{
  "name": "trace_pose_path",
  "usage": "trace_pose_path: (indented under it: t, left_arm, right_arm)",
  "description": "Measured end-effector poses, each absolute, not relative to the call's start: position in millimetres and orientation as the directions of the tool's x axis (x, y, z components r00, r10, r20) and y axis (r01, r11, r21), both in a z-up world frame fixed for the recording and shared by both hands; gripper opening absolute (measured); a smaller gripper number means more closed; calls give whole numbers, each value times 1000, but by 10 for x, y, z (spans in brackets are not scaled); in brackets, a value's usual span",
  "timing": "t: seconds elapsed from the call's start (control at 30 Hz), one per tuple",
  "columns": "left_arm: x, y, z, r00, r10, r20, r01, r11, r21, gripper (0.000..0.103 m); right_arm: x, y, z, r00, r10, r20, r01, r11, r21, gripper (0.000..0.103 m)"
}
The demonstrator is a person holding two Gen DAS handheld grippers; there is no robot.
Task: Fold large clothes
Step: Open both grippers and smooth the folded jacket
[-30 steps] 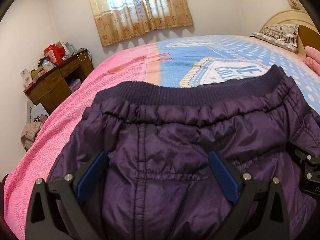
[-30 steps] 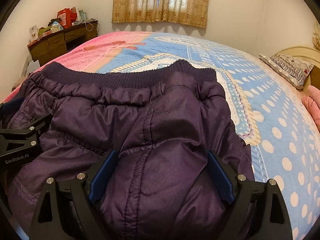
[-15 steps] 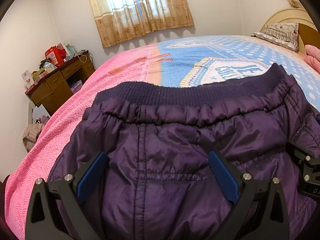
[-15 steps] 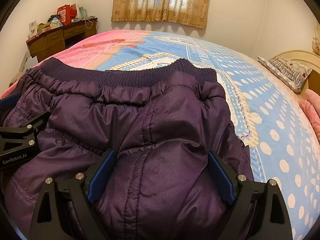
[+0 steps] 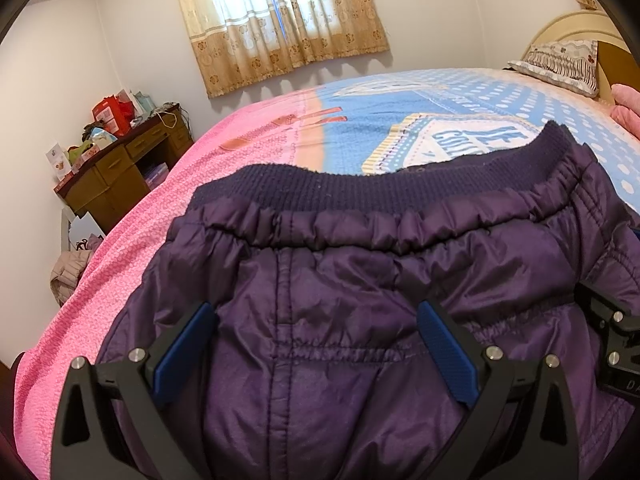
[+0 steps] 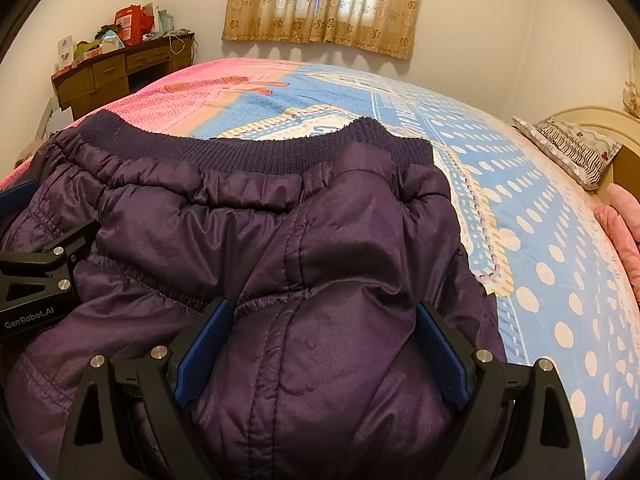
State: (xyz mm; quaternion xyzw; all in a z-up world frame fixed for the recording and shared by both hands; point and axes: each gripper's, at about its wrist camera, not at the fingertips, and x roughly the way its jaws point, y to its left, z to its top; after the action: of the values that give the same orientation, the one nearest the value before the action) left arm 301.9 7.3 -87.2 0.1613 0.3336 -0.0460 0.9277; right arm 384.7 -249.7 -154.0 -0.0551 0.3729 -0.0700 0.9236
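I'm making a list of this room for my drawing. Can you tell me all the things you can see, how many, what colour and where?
jacket: one, dark purple, on the bed's near part, ribbed hem farthest
bed cover: one, pink and blue with white dots, over the bed
pillow: one, striped, at the headboard
headboard: one, cream, far right
curtain: one, beige with brown pattern, on the far wall
desk: one, brown, left wall, clutter on top
left gripper: one, black, blue fingers spread over the jacket
right gripper: one, black, blue fingers spread over the jacket
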Motion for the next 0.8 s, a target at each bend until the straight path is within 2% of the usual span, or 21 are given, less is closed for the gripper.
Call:
trace_pose_path:
  t: [0.8]
  left_arm:
    - [3049,63,-859,772,47,-634,186,937,296,103]
  right_arm:
    - [3835,-2409,-1548,709,-227,-668,103,970,-220,91]
